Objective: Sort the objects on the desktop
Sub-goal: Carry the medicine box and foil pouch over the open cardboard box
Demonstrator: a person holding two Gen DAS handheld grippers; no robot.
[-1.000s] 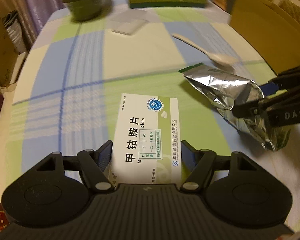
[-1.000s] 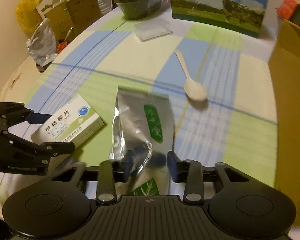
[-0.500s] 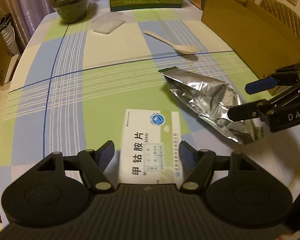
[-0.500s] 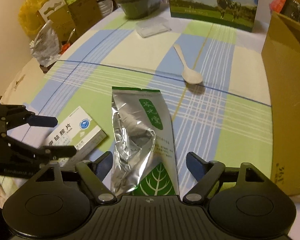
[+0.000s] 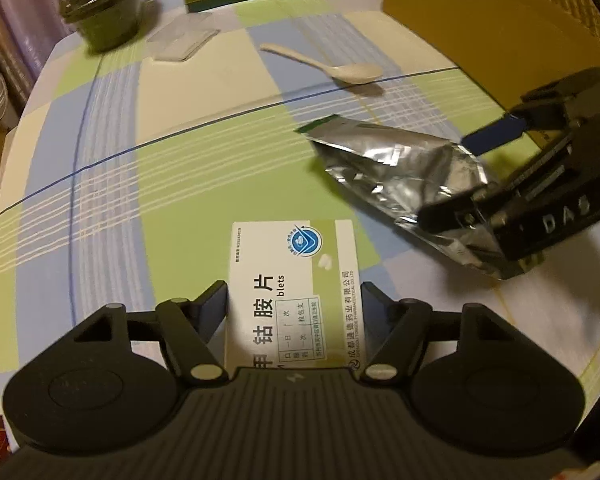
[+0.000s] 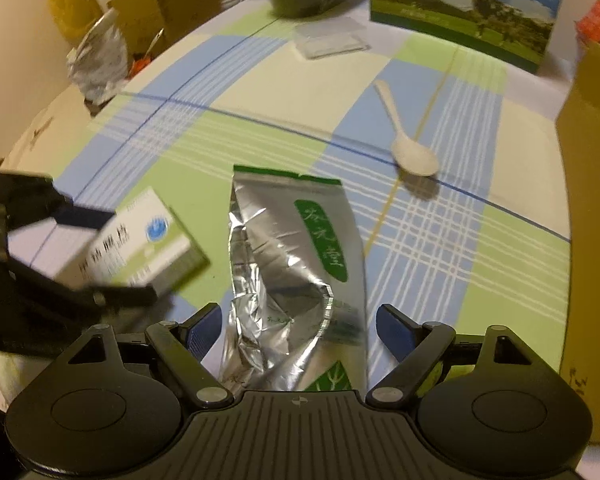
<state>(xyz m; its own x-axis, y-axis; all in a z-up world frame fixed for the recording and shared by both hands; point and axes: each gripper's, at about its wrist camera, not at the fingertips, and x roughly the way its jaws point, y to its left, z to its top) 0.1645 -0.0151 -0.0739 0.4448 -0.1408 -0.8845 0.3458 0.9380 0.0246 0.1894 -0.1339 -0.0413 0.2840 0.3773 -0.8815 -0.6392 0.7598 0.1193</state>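
While opening, right hand-held gripper astride foil pouch; left hand-held gripper pinching medicine box.

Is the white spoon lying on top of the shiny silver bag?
No, the white spoon lies on the tablecloth by itself, apart from the silver bag and farther away.

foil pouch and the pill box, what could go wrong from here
1. The right gripper is opening, its pads clear of the foil pouch. The pouch is crumpled and slick, so a new grasp may slip.
2. The left gripper holds the medicine box close beside the pouch; swinging it could hit the right gripper.
3. The spoon lies just beyond and could be knocked.
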